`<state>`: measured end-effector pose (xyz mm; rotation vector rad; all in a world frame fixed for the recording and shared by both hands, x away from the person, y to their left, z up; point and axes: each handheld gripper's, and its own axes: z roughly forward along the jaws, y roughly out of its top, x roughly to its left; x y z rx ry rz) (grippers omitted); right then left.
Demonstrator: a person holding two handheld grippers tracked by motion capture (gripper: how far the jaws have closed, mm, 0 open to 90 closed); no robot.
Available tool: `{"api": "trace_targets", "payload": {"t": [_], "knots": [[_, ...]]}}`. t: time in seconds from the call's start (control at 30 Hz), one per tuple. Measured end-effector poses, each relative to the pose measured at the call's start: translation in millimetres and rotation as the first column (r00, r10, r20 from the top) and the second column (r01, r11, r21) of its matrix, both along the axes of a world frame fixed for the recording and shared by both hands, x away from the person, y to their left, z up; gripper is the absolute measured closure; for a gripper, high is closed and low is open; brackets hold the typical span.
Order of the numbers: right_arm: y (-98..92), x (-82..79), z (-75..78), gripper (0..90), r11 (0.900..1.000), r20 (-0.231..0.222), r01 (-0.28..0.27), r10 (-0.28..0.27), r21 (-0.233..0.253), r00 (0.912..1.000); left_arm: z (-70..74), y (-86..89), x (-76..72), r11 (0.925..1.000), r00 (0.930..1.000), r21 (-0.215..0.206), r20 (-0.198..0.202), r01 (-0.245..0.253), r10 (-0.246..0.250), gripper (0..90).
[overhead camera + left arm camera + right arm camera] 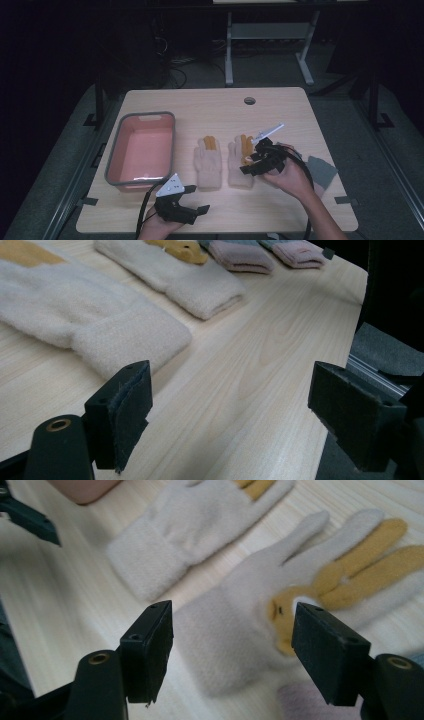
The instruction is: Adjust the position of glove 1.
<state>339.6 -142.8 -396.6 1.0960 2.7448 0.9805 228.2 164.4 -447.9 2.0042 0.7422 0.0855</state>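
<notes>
Nearest the person, the left gripper [192, 200] is parked low over bare tabletop [280, 105] with jaws spread wide, probably just kept on standby. Further in, the right gripper [232, 645] is hung over the right-hand cream knitted glove with mustard-yellow fingers [280, 605], jaws wide either side of its palm, likely lined up for a pinch. Its matching cream glove [208, 159] is laid just beside. The pink plastic tub with grey rim [111, 160] is set left of them, presumably as the drop spot. No labels or writing can be made out.

The left gripper [192, 199] is held low in the left hand [159, 226], jaws spread wide. The right gripper [254, 156], in the right hand [292, 177], tilts downward, jaws likewise wide apart.
</notes>
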Motion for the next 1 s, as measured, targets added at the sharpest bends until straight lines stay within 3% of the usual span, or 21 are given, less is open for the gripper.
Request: {"api": "trace_targets", "payload": {"t": [0.1,0.43,0.53,0.67,0.73,1.0], "knots": [[3.9,8.7,-2.5,33.4,1.0,-0.002,0.0,0.0,-0.009,1.0,-0.4,-0.9,-0.3,1.0,1.0,0.002,0.0,0.004,-0.004,17.7],[16.4,33.0,-19.6,39.6,0.994,-0.035,0.022,-0.026,-0.103,0.999,-0.8,-2.5,-1.0,0.9996,0.9997,0.014,0.001,0.023,-0.023,17.7],[20.6,37.7,-25.7,45.5,0.987,-0.022,0.033,-0.037,-0.159,0.9991,-1.4,-3.7,-1.8,0.9998,0.9998,0.003,-0.003,0.019,-0.019,17.7],[20.2,40.6,-30.6,48.7,0.981,-0.026,0.043,-0.049,-0.19,0.9985,-1.2,-3.7,-2.2,0.9998,0.9998,0.006,-0.002,0.02,-0.02,17.7],[21.3,41.1,-36.6,49.9,0.971,-0.027,0.045,-0.053,-0.235,0.9982,-0.4,-3.2,-2.3,0.9997,0.9997,0.002,-0.004,0.024,-0.024,17.7],[23.9,39.4,-42.3,56.1,0.967,-0.006,0.054,-0.057,-0.248,0.9983,-0.3,-2.5,-2.2,0.9998,0.9998,-0.003,-0.002,0.017,-0.017,17.7]]}}
